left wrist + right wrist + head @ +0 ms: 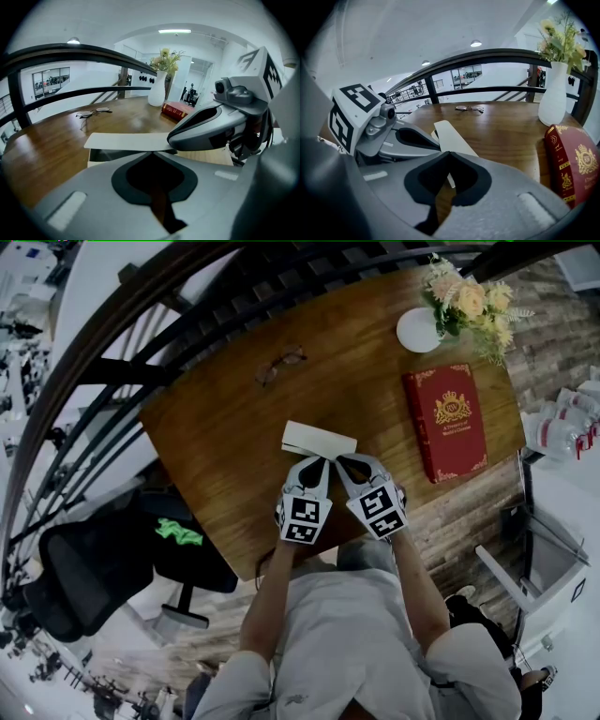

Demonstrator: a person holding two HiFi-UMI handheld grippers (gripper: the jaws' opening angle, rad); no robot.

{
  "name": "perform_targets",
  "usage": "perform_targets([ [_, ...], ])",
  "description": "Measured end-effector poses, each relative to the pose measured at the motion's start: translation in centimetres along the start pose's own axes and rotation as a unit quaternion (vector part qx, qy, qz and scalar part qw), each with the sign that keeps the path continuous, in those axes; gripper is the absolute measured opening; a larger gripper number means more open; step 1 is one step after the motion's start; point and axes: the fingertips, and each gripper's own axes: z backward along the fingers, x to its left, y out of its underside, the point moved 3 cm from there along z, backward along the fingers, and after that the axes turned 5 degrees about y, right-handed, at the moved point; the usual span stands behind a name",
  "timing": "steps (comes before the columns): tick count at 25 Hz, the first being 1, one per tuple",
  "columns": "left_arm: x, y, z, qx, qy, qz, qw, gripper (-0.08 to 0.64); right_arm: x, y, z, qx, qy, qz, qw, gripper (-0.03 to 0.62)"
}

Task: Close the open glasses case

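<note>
Pose: both forearms [270, 589] run forward from the torso and converge. The two tools sit side by side over the near middle of the bench [216, 442], angled inward with their noses close together.

Left hand-held gripper [316, 463]: jaws pressed together, tips at the near long edge of the glasses case [319, 439]. Nothing seen pinched between them.

Right hand-held gripper [343, 462]: jaws likewise pressed together, nose over the right end of the cream lid [131, 140], apparently touching it. Its own view shows the lid running on beneath the tips.

Case: lies flat, long side across, just in from the near bench edge. The lid is low but not seated. The left gripper view shows a dark slit between lid and base [89, 162] at the left end.

Room: bare wood to the left of the case and beyond it.
- Spectacles [279, 365] lie well apart, toward the far edge by the railing [93, 50].
- Red book [450, 423] lies well to the right.
- White vase [417, 330] with flowers stands beyond the book at the far corner.
- Black chair [94, 568] stands off the bench's left side.
</note>
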Motion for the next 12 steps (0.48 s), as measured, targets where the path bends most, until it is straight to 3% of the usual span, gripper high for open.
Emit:
perform_targets([
  [12,-0.2,1.2,-0.1,0.013,0.000,0.010,0.9999,0.020,0.3,1.0,-0.3,0.015,-0.005,0.011,1.000,0.003],
])
